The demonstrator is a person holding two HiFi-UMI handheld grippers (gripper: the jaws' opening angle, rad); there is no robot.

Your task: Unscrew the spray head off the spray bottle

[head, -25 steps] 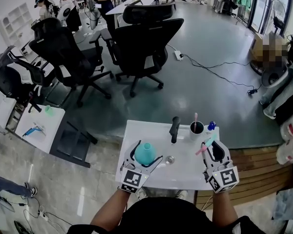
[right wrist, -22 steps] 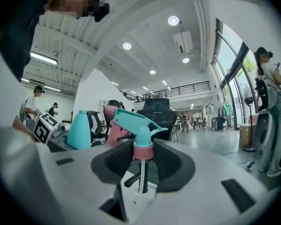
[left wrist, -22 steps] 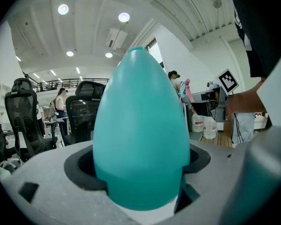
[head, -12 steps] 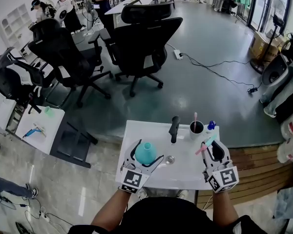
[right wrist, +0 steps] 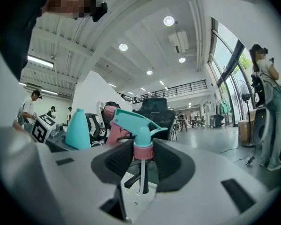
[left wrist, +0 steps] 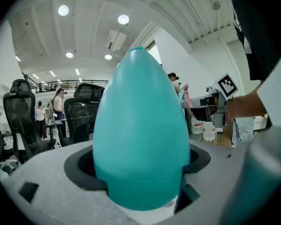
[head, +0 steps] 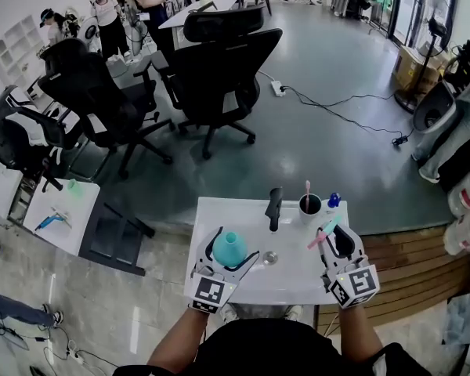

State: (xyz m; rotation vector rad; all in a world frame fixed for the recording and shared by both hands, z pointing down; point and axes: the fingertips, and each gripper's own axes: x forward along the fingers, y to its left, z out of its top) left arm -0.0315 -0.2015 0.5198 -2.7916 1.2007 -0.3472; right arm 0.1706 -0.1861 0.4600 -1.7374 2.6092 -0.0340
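White table (head: 291, 272) — grey office floor (head: 337, 155)

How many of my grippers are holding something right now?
2. The left gripper clamps the teal bottle; the right gripper holds the spray head by its pink collar. None hidden.

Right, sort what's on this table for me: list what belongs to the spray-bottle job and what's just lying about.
Job:
- teal bottle, clamped in the left gripper
- spray head, already off and held in the right gripper

Lying about:
- black handled object
- dark cup with a pink stick in it
- small blue-topped item
- small round metal piece
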